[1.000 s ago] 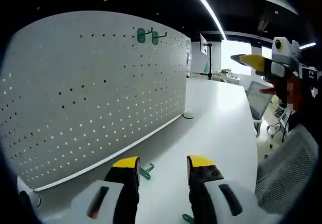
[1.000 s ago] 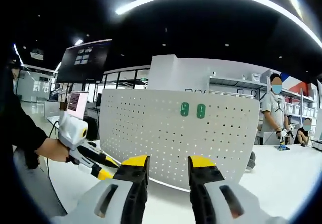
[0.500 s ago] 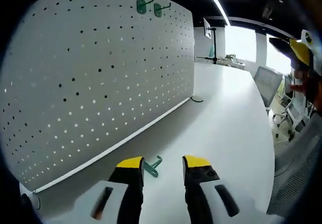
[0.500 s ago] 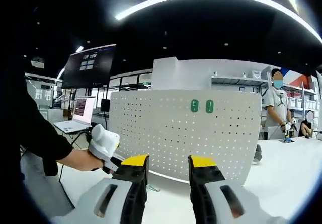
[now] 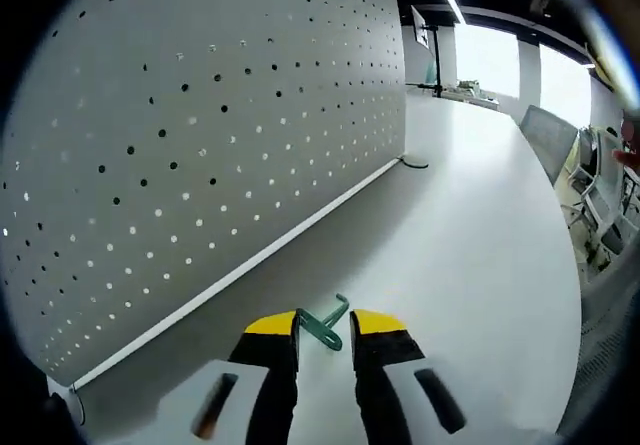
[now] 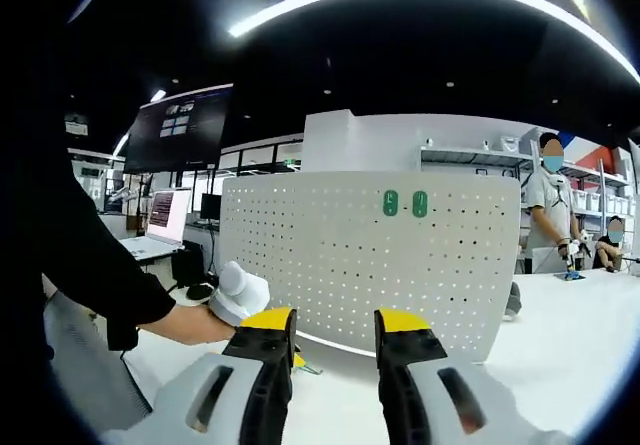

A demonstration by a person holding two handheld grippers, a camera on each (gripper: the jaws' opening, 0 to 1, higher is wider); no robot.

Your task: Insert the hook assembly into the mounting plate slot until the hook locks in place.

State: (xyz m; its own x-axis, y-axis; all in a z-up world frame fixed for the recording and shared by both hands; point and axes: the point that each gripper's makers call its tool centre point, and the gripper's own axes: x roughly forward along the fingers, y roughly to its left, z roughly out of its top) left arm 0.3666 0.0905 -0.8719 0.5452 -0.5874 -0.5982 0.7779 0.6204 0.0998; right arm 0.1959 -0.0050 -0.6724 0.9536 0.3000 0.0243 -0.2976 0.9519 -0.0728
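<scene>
Left gripper view: the left gripper point(image 5: 325, 327), jaws narrowly parted, straddles a green hook point(image 5: 324, 323) lying on the white table point(image 5: 470, 255) just in front of the pegboard point(image 5: 200, 135); the hook is between the tips but not yet visibly pinched, so the pickup step is in hand, and closing squarely on its shank comes next. Right gripper view: the right gripper point(image 6: 330, 327) hangs empty, jaws apart, level and facing the pegboard, where two mounted hooks point(image 6: 404, 203) sit near the top, while at lower left the person's hand point(image 6: 205, 323) reaches low toward the board's foot.

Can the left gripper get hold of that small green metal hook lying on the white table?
Probably yes. The small green metal hook lies on the white table right between the left gripper's open yellow-tipped jaws, with nothing in between; closing them should catch it.
</scene>
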